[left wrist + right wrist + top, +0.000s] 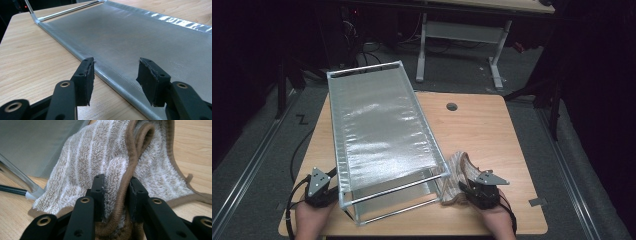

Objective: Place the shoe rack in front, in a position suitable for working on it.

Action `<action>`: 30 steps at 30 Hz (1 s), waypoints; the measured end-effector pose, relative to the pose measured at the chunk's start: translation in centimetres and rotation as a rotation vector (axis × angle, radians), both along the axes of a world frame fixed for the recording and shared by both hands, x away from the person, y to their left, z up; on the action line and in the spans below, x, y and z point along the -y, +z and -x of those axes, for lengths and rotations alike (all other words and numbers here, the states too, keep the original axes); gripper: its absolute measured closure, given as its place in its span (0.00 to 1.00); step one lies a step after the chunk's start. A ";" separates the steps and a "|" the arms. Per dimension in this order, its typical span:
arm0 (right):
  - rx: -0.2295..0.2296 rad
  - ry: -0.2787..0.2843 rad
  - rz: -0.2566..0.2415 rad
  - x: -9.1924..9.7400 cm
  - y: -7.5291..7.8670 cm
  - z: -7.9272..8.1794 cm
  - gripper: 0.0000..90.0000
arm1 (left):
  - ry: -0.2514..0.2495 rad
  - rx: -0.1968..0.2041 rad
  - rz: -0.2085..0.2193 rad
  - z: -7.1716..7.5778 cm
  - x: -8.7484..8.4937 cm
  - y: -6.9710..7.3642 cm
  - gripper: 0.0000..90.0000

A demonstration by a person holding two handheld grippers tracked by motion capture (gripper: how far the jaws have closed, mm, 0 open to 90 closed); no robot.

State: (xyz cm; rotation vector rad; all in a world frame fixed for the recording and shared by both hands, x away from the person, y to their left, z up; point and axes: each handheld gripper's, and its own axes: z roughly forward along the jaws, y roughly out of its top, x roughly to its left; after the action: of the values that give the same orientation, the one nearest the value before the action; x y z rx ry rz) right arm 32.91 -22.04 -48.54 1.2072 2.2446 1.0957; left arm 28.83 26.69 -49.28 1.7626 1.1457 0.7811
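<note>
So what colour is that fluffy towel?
The towel is beige with thin white stripes and a brown edge, seen best in the right gripper view.

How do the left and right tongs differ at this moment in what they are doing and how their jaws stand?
The left tongs stand open with nothing between the jaws, aimed at the edge of the rack's grey mesh shelf. The right tongs are closed on a fold of the striped towel, its brown hem pinched between the pads. The left tongs sit left of the rack, the right tongs to its right. Both are hand-held at the table's near edge.
</note>
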 end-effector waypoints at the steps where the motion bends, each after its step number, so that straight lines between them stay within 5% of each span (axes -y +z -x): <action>1: 0.006 -0.007 0.002 0.1 0.1 0.1 0.78 | 0.001 0.001 0.003 0.0 0.0 0.0 0.53; 15: 0.075 -0.084 0.006 2.3 1.2 1.2 0.79 | 0.001 0.003 0.004 0.0 0.0 0.0 0.53; 25: 0.117 -0.255 -0.013 7.8 2.2 4.1 0.79 | 0.000 -0.001 0.005 0.2 0.0 0.0 0.53; 30: 0.093 -0.322 -0.020 10.2 1.6 4.9 0.79 | -0.003 0.000 0.003 0.2 0.1 0.0 0.53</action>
State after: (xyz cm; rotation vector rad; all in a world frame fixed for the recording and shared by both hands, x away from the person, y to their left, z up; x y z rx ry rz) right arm 27.98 -32.26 -46.92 1.4329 1.8907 1.0250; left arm 28.67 26.57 -49.29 1.7621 1.1431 0.7770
